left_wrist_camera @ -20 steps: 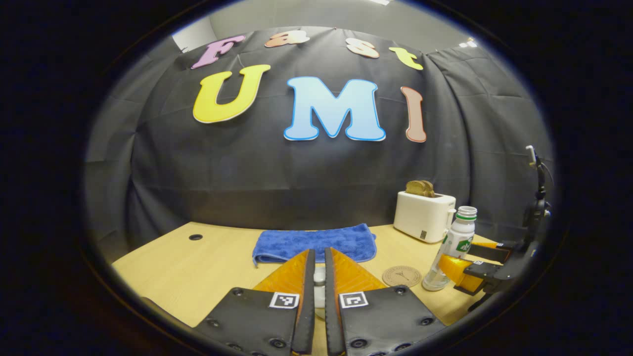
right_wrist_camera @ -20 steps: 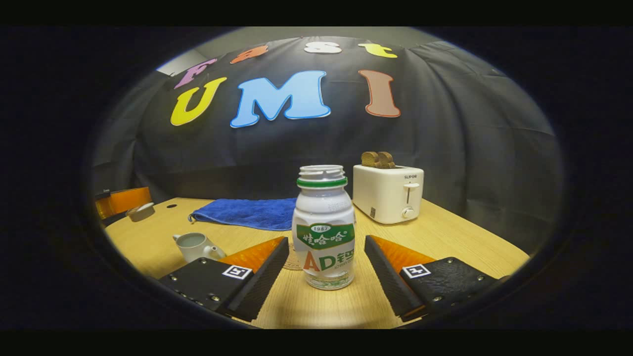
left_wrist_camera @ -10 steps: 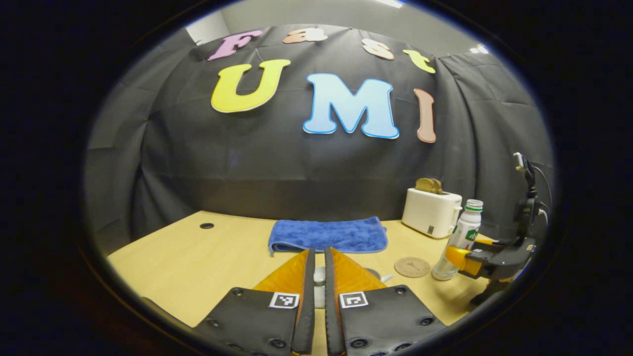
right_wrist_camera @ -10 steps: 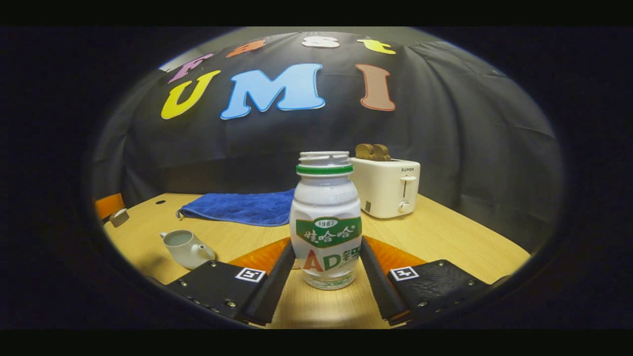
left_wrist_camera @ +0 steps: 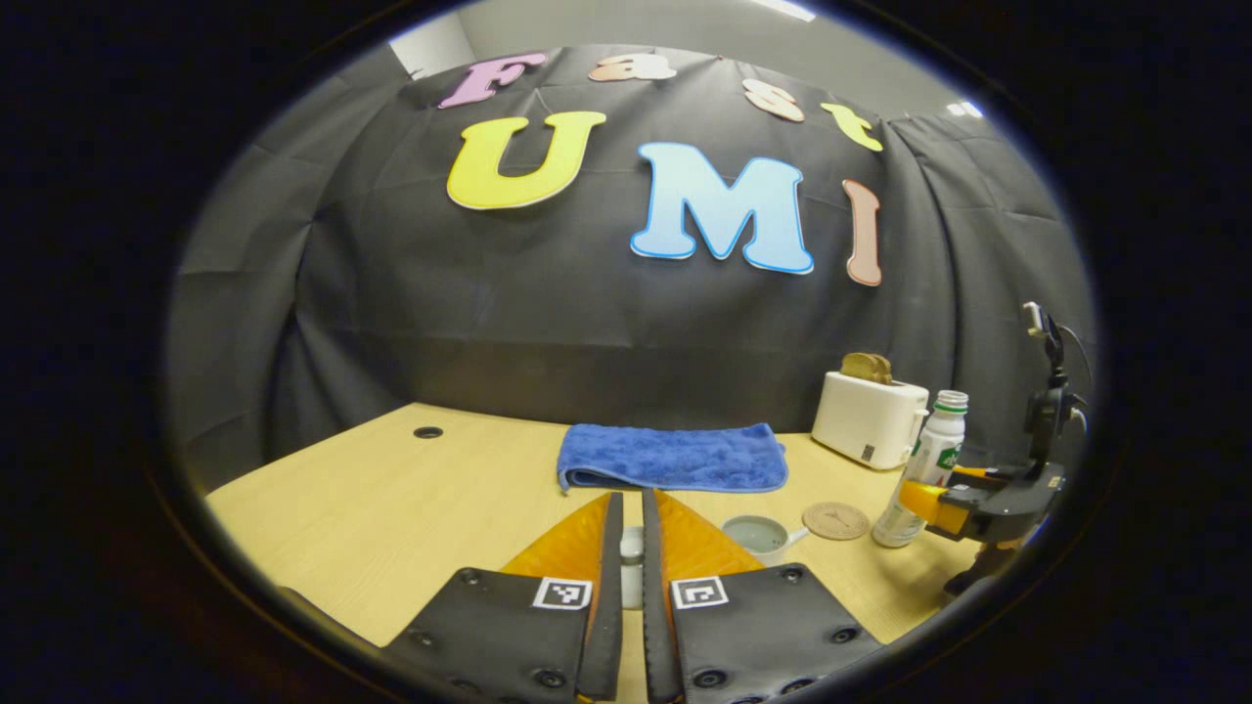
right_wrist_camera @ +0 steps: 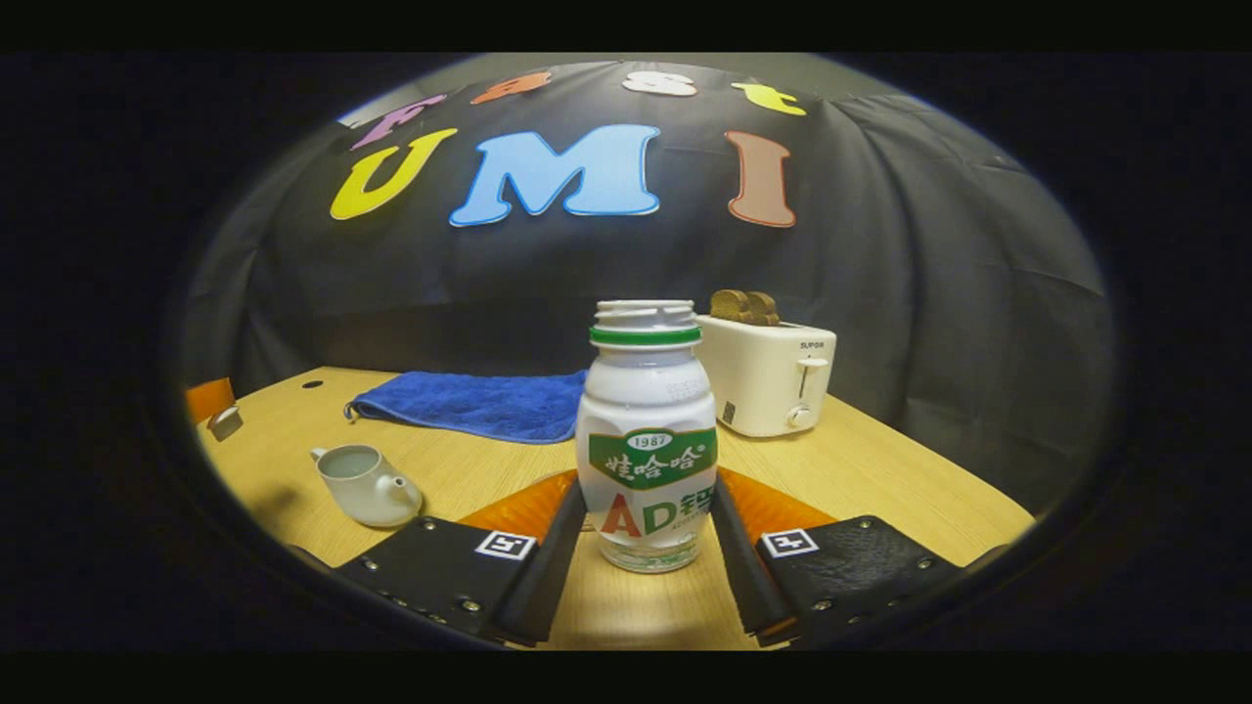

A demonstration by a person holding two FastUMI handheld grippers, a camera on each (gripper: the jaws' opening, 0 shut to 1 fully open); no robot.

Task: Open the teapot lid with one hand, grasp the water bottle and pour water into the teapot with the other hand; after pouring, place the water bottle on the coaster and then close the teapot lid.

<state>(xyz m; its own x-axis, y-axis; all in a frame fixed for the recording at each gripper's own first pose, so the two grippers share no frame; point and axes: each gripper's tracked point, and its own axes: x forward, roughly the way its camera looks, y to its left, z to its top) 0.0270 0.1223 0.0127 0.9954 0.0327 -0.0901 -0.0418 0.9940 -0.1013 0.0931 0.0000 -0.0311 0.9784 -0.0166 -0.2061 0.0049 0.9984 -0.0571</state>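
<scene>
- The right gripper [right_wrist_camera: 646,518] has both fingers pressed against the lower sides of the water bottle [right_wrist_camera: 646,440], which stands upright and uncapped on the table [right_wrist_camera: 880,469].
- In the left gripper view the same bottle [left_wrist_camera: 924,469] stands at the far right, with the right gripper [left_wrist_camera: 968,499] clamped on it from the side.
- The left gripper [left_wrist_camera: 627,577] is drawn almost together on a small pale piece, the teapot lid [left_wrist_camera: 632,562], with just a narrow gap showing between the fingers (only a sliver of the lid is visible there).
- In the right gripper view the lid [right_wrist_camera: 227,421] is seen at the far left edge, held up off the table in the left gripper [right_wrist_camera: 210,406].
- The teapot [right_wrist_camera: 364,484] sits open on the table, left of the bottle and well apart from it, spout pointing toward the bottle.
- From the left gripper view the open teapot [left_wrist_camera: 758,536] lies just right of the fingers, and the round coaster [left_wrist_camera: 834,520] lies flat between the teapot and the bottle.
- A folded blue towel [left_wrist_camera: 675,458] lies near the back of the table.
- A white toaster [right_wrist_camera: 768,376] with slices of bread in its slots stands behind the bottle, to its right.
</scene>
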